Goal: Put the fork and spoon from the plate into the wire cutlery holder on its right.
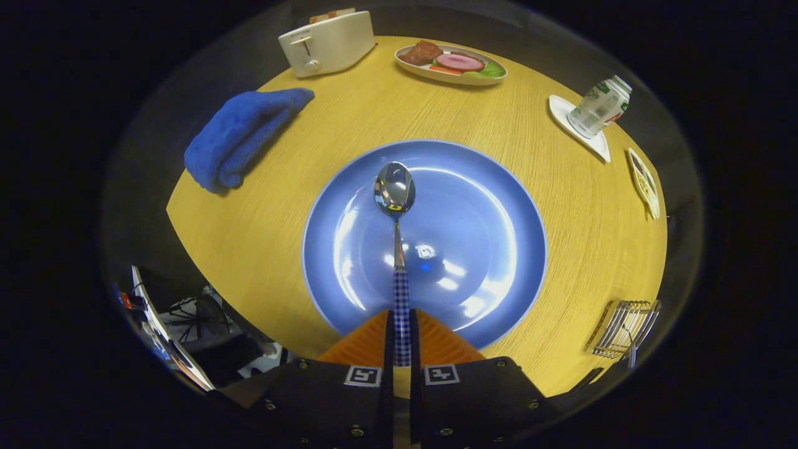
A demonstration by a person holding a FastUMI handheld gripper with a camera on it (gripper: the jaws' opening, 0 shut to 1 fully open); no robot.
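Two fingers [436,340] of the tool [403,340] are clenched on the checked handle of the spoon [394,190], which runs straight ahead from between them, bowl outward and facing up. The bowl hangs over the middle of the plate [499,187]; whether it is touching the glaze or just clear of it cannot be told from this angle, though it looks lifted. No fork lies on the plate, and a dark stem seems to stand in the holder [626,327], so the fork is probably already delivered and the spoon is the last piece.

The holder sits off to the right of the plate, near the counter [249,249] edge and well apart from the spoon's bowl. To do this step well, the grip should stay firm, since the handle is thin and the long overhang will make it want to pivot. Raise the spoon clear of the plate rim before swinging right, so the bowl does not scrape or catch. Over the holder, tip the tool so one end points down and line it up with a gap in the wires. Lower until the end is well inside, then release; dropping from height could knock the light wire frame over.

Farther out stand a blue cloth [240,134], a toaster [327,42], a dish of food [452,62] and a bottle [600,106], all out of the path.
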